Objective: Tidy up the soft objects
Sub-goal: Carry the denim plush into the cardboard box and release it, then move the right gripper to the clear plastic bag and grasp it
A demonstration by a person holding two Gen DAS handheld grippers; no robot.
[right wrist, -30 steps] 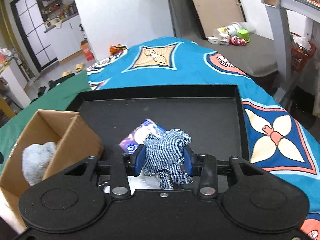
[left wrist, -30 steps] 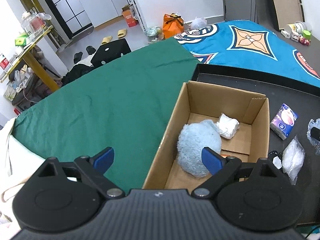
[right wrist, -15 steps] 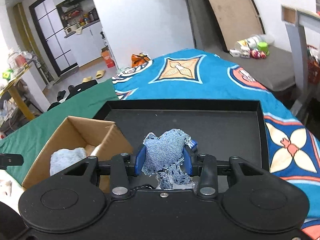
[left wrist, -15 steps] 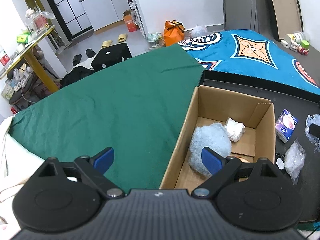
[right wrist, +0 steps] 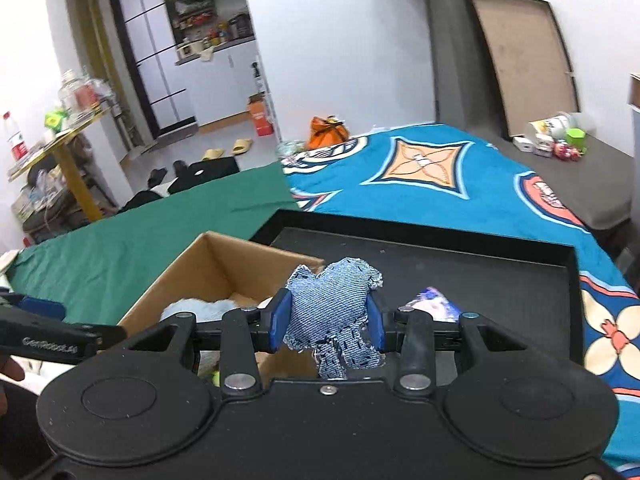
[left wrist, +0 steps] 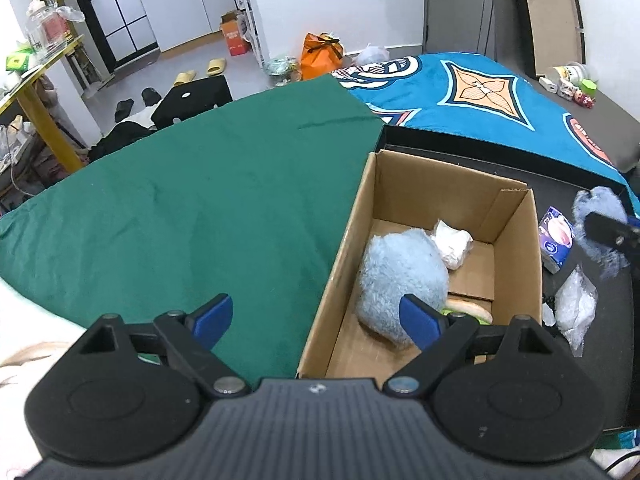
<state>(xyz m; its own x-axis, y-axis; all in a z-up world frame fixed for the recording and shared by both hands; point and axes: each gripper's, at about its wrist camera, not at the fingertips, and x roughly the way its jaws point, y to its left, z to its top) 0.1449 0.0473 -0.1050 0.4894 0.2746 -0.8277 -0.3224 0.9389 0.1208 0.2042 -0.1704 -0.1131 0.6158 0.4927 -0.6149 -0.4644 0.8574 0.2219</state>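
Note:
My right gripper [right wrist: 327, 320] is shut on a blue denim soft toy [right wrist: 332, 300] and holds it in the air above the black tray, near the right wall of the cardboard box [right wrist: 188, 276]. The toy also shows in the left wrist view [left wrist: 598, 208], at the far right. My left gripper [left wrist: 316, 318] is open and empty, over the box's near left wall [left wrist: 344, 256]. In the box lie a fluffy light-blue ball [left wrist: 400, 276] and a white crumpled wad [left wrist: 452, 240].
The box stands on a black tray [right wrist: 480, 276], which also holds a purple tissue packet [left wrist: 556, 238] and a clear plastic bag [left wrist: 574, 308]. Green cloth [left wrist: 180, 208] lies left of the tray and patterned blue cloth [right wrist: 420, 184] behind it.
My right gripper has risen and moved left toward the box with the denim toy. My left gripper has drawn back and left, and the box looks farther right.

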